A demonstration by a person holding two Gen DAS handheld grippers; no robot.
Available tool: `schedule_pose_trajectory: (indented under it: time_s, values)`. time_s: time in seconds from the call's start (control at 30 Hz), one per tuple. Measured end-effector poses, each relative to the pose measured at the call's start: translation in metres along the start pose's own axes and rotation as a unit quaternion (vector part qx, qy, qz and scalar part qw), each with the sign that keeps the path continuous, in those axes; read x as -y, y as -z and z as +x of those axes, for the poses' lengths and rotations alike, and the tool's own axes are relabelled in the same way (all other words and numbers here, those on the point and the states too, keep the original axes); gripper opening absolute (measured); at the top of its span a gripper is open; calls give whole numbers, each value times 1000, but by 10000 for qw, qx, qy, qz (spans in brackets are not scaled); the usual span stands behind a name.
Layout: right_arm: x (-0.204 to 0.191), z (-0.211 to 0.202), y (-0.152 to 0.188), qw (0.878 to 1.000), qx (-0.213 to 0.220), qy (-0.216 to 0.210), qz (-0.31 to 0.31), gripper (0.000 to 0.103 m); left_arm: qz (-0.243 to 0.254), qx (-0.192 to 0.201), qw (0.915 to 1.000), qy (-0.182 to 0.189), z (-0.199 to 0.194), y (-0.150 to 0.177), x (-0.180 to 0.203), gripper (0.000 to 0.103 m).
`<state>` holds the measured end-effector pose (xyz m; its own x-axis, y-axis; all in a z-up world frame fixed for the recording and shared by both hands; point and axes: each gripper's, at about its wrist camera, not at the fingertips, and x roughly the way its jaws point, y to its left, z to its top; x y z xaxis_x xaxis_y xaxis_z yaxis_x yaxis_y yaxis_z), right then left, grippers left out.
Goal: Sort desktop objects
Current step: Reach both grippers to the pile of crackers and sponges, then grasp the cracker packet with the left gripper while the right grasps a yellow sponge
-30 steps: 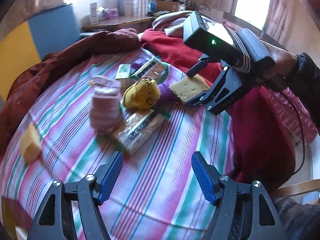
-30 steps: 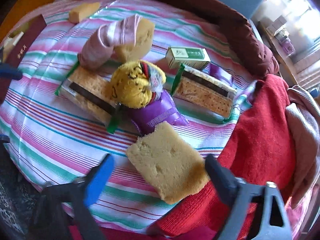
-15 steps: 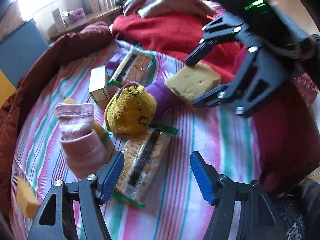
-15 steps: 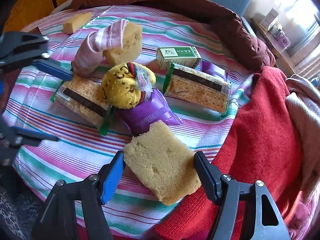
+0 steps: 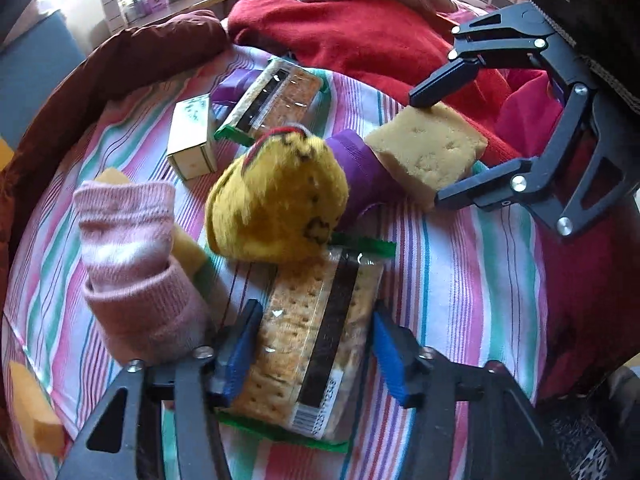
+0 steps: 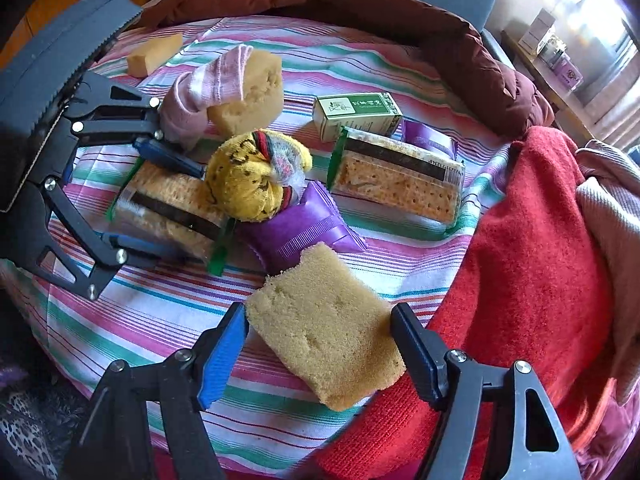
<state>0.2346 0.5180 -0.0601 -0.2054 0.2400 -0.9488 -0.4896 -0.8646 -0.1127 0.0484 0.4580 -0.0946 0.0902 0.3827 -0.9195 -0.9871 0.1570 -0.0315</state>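
Your left gripper [image 5: 312, 344], jaws just narrowing, straddles the clear-wrapped cracker packet [image 5: 316, 344] beside the rolled yellow sock [image 5: 276, 200]. Your right gripper [image 6: 320, 344] brackets the tan sponge block [image 6: 328, 332], half open, on the striped cloth [image 6: 160, 312] before that sock.

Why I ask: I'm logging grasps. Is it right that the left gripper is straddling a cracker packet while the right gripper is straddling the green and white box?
Not quite. The left gripper does straddle a cracker packet, its jaws having just been closing, but the right gripper straddles the tan sponge, not the green and white box, which lies farther back on the cloth. The right wrist view shows it.
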Motion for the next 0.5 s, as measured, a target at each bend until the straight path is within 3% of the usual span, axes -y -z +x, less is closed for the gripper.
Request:
schedule_pose_trajectory:
  time_s: [0.27, 0.5]
  values:
    - [-12, 1, 10, 9996, -113, 169, -170, 73, -720, 131, 9970, -239, -17, 31, 8, 47]
    - [-22, 4, 10, 9990, -161, 340, -259, 69, -1693, 355, 9841, -411, -40, 75, 18, 47]
